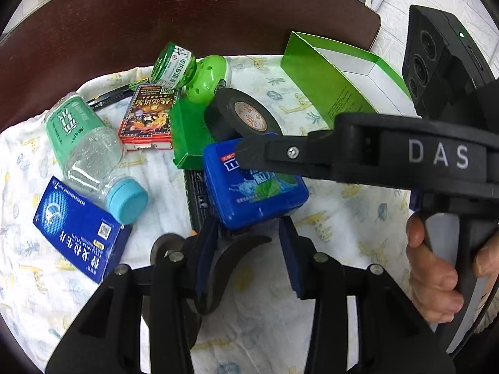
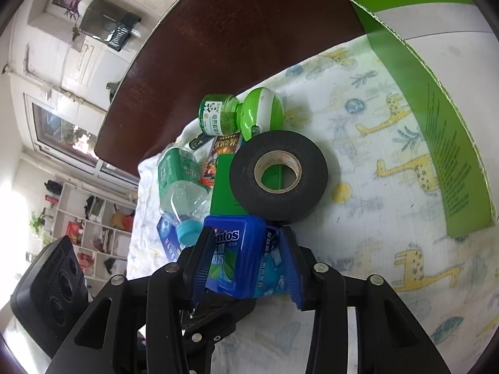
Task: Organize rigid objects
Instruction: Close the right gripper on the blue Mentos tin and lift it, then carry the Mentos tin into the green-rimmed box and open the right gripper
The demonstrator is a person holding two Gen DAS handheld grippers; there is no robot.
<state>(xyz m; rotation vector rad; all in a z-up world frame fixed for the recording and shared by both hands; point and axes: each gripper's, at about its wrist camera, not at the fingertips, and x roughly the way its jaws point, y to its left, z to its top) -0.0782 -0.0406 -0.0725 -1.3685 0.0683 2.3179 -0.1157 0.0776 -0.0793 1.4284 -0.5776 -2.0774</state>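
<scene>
Tin: a blue mint tin (image 2: 237, 255) is clamped between the right tool's (image 2: 243, 261) blue pads, at the near edge of the pile, close to the tape roll.
Left tool: the left tool (image 1: 249, 249) is set about the tin's near end (image 1: 254, 187); contact cannot be told, and the jaws look only part closed.
Why held so: the tin appears to be steadied at one end while gripped across its sides, probably for lifting toward the green box (image 2: 436, 124).
Surroundings: a tape roll (image 2: 279, 174) lies partly on a green carton (image 2: 223, 193); a bottle (image 1: 84, 149), a blue box (image 1: 78, 230), a card pack (image 1: 146, 115) and a green vaporiser (image 1: 187, 71) lie on a printed cloth (image 1: 343, 233) over the worktop (image 1: 156, 15).
Left view only: the right tool's arm crossing over the tin, and the hand (image 1: 433, 268) on its handle.
Right view only: the right pads' grip on the tin, and its lid lettering.
</scene>
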